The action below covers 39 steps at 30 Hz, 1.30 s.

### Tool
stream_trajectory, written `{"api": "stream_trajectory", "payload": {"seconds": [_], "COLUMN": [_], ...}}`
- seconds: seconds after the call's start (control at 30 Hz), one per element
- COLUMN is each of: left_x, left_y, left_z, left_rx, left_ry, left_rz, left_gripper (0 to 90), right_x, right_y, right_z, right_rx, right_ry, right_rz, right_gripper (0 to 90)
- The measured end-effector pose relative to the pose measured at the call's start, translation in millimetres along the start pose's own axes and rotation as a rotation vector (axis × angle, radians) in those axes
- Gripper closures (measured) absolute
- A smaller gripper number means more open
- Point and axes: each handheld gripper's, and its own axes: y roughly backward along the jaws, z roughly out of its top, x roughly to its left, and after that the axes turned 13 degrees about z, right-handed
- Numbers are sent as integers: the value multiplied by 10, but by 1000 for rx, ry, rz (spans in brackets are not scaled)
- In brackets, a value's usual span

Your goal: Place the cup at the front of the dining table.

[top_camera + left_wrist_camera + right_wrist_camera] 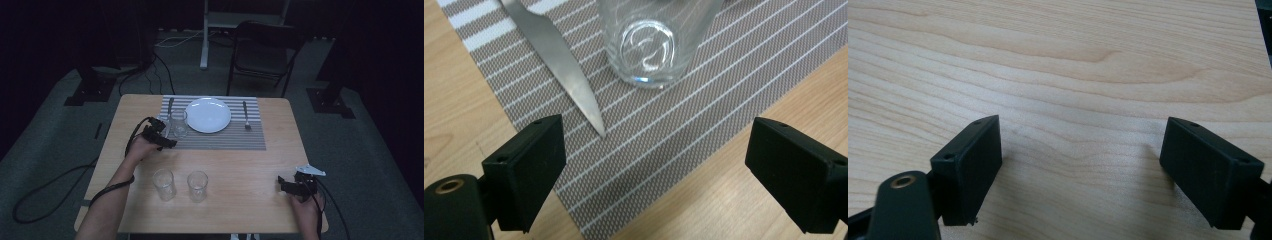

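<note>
Three clear glasses on wooden bench: one glass upright on striped placemat, at nine o'clock of white plate, beside knife; two spare glasses near front edge. Fork at three o'clock of plate. Left claw at seven o'clock of placemat glass, just short of it, jaws wide apart, gripping nothing. Right claw low over bare wood, jaws wide, empty.

no readable text, labels or signs
</note>
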Motion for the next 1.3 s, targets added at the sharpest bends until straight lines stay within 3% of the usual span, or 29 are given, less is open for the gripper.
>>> {"api": "stream_trajectory", "payload": {"seconds": [0.57, 1.3], "left_x": [75, 351], "left_y": [98, 319], "left_z": [-257, -687], "left_rx": [0, 2], "left_ry": [32, 110], "left_rz": [15, 89], "left_gripper": [99, 100], "right_x": [0, 0], "right_y": [0, 0], "right_z": [0, 0], "right_rx": [0, 0], "right_ry": [0, 0], "right_rz": [0, 0], "right_gripper": [167, 167]}}
